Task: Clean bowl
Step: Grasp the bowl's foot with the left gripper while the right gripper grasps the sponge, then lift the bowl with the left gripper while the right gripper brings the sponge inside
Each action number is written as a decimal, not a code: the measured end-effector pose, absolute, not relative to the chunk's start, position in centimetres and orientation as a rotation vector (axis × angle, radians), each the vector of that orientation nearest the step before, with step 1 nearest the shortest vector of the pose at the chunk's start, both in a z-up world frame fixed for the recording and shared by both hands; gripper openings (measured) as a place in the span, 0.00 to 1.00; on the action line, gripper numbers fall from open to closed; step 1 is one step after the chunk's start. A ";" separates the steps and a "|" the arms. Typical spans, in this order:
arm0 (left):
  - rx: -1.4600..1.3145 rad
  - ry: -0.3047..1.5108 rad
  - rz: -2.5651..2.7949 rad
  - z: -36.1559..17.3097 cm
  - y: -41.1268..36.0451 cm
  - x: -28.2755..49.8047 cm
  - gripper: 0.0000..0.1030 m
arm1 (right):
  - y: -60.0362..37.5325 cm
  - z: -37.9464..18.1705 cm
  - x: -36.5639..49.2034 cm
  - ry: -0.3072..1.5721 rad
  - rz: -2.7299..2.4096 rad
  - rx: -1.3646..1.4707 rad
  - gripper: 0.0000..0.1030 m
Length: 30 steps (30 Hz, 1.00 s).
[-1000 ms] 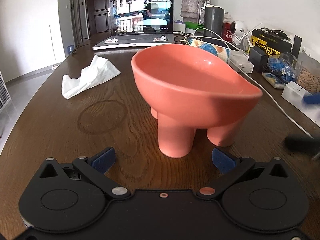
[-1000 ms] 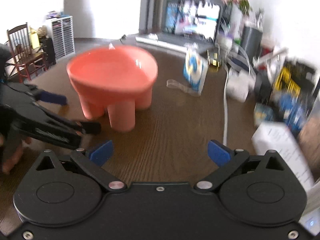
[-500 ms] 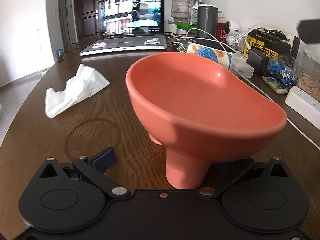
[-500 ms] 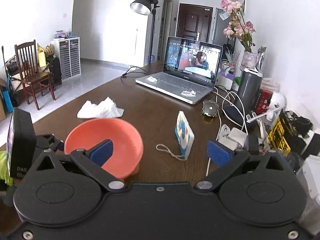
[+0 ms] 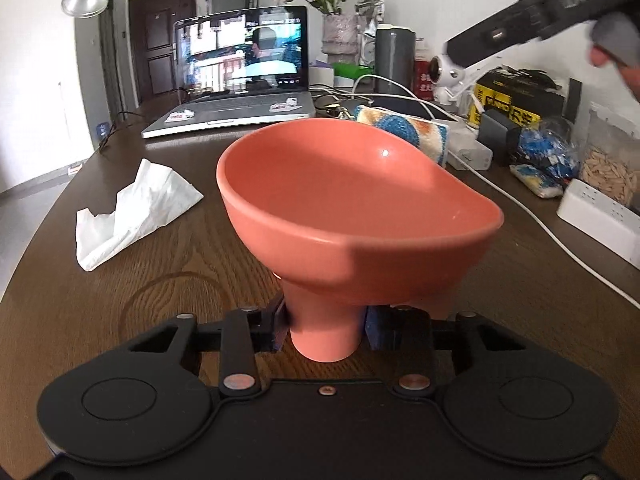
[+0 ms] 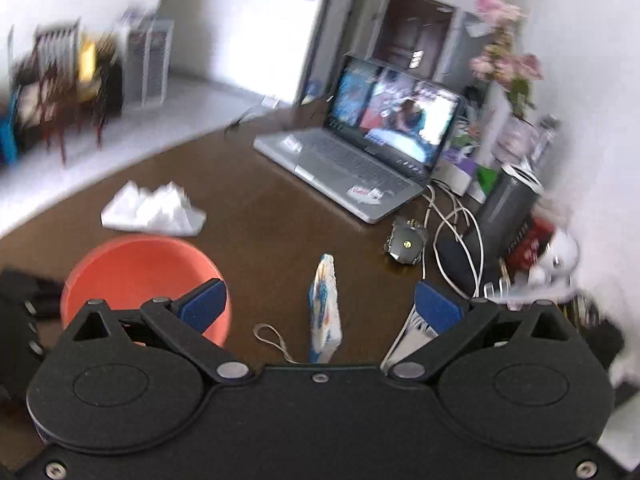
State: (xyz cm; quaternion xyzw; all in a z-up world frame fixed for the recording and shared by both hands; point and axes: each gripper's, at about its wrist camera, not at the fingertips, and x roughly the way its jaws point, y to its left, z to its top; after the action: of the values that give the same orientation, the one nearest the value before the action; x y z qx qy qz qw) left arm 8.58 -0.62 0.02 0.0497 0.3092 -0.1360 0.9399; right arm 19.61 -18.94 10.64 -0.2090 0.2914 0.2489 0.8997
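A salmon-pink footed bowl (image 5: 352, 200) stands on the dark wooden table (image 5: 160, 280). My left gripper (image 5: 325, 330) is shut on the bowl's near leg. In the right wrist view the bowl (image 6: 132, 276) lies at the lower left. My right gripper (image 6: 320, 306) is open and empty, high above the table, with a patterned sponge (image 6: 325, 308) standing on edge between its fingers below. The sponge also shows behind the bowl in the left wrist view (image 5: 404, 132). The right gripper shows at the top right of the left wrist view (image 5: 540, 20).
A crumpled white tissue (image 5: 132, 212) lies left of the bowl. An open laptop (image 5: 244, 80) stands at the back. Cables (image 6: 452, 236), a grey canister (image 5: 394, 60), boxes and a white power strip (image 5: 600, 216) crowd the right side.
My left gripper has closed on the bowl's near leg. My right gripper has risen and tilted down over the sponge; its view is blurred by motion.
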 end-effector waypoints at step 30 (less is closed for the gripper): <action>0.053 0.636 -0.364 0.3 2.9 4.5 0.37 | -14.6 4.3 12.8 0.411 0.910 -1.184 0.11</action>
State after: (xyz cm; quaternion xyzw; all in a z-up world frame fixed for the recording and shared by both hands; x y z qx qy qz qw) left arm 4.47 2.88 0.26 0.0259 0.3109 -0.1781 0.9333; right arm 12.81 -14.58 4.26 -0.5347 0.1855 0.4110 0.7147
